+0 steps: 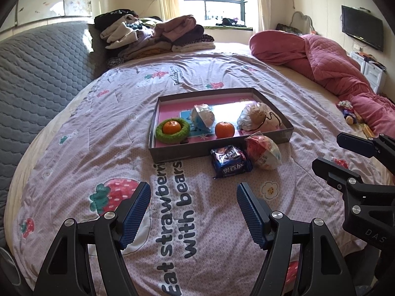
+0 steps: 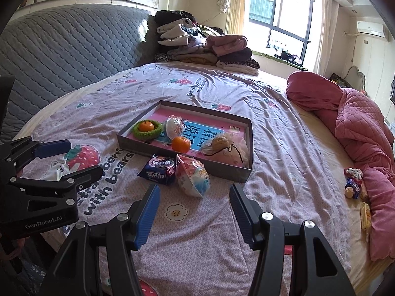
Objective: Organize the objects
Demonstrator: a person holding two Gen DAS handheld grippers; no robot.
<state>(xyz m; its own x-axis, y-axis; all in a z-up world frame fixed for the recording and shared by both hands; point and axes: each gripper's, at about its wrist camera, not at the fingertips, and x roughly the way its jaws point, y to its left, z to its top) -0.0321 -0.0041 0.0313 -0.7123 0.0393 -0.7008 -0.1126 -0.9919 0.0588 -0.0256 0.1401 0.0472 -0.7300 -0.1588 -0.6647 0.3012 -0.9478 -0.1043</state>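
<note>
- While both jaws stand released and empty, right gripper (image 2: 193, 212) may crush the crinkly, perhaps plastic-wrapped round snack (image 2: 192, 177)
- Blue cookie packet (image 2: 159, 170) touching it could shift

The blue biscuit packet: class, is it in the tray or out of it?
Out. The blue biscuit packet lies on the bedspread, outside the tray's near wall.

bed (image 1: 74, 148) | on it: tray (image 1: 172, 153), blue snack packet (image 1: 230, 164), wrapped ball (image 1: 263, 152), clothes pile (image 1: 158, 37), pink quilt (image 1: 328, 59)
</note>
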